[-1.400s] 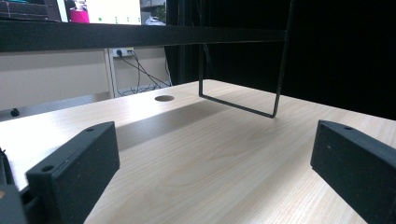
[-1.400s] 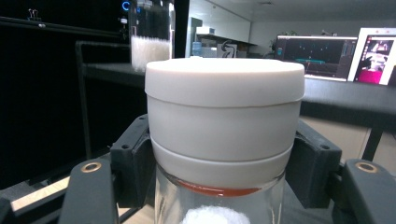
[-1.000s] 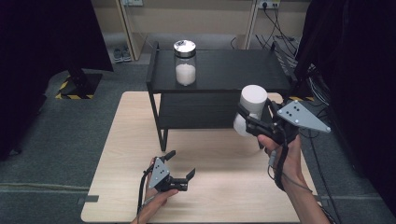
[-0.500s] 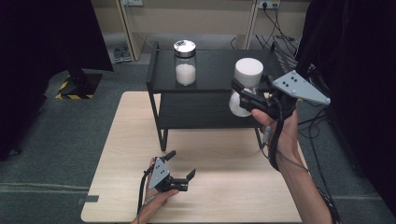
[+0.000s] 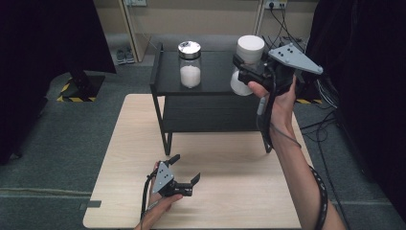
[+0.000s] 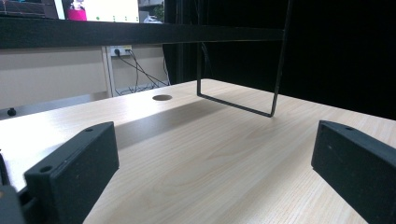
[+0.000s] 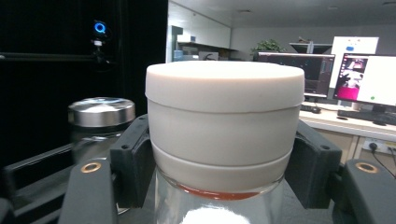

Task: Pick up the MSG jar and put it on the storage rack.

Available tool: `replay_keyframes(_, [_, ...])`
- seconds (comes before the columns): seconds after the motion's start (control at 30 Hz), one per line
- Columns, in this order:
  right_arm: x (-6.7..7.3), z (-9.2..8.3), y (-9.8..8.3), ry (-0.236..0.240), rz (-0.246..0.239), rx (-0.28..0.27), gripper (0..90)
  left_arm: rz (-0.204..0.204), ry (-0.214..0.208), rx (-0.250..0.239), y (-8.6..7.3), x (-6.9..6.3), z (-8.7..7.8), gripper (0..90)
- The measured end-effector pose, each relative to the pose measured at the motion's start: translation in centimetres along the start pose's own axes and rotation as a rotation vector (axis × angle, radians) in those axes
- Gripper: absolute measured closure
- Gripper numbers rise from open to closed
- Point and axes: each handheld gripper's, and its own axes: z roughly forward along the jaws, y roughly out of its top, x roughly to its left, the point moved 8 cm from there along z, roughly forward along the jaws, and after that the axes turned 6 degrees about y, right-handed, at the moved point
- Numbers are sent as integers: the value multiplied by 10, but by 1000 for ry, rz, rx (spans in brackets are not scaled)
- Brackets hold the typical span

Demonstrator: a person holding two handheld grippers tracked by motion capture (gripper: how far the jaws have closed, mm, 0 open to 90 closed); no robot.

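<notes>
A: Starting at the left — what is your left hand-held gripper [image 5: 184,176] doing?

B: It is resting low on the pale wooden surface [image 5: 230,191], jaws spread wide, nothing between them. It is sitting where it sat a second ago. Looking along it, I am seeing bare wood and the foot of the black rack [image 6: 236,105].

A: Mid-scene?

B: A glass jar with a metal lid [image 5: 189,63], white powder in its lower part, is standing on the rack's top shelf [image 5: 213,79], untouched.

A: And the right?

B: My right hand-held gripper [image 5: 245,68] is pinching the white-capped jar [image 5: 249,57] just under its cap; the pads [image 7: 133,163] are pressing from both sides. Change noted: a second ago I was holding this jar lower, in front of the rack's lower tier. Now I am carrying it up at the height of the top shelf, over its right end, upright, still off the shelf.

A: Meaning?

B: I am judging the lift nearly done; setting it down beside the metal-lidded jar is looking like the next step.
</notes>
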Motion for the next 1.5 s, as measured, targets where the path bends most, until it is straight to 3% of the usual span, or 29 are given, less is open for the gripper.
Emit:
replay_keyframes(0.53, [-14, 33, -7, -84, 0, 22, 340, 2, -6, 1, 0, -1, 0, 1])
replay_keyframes(1.07, [-16, 44, -12, -86, -5, 16, 335, 3, -7, 3, 0, -2, 1, 1])
replay_keyframes(1.2, [-18, 42, -10, -89, 2, 33, 160, 6, -10, 7, -1, -2, 1, 1])
replay_keyframes(1.3, [-18, 40, -12, -85, 8, 24, 81, 6, -10, 7, -1, -3, 1, 1])
replay_keyframes(1.5, [-18, 32, -15, -73, 18, -16, 19, 5, -10, 7, -1, -2, 1, 1])
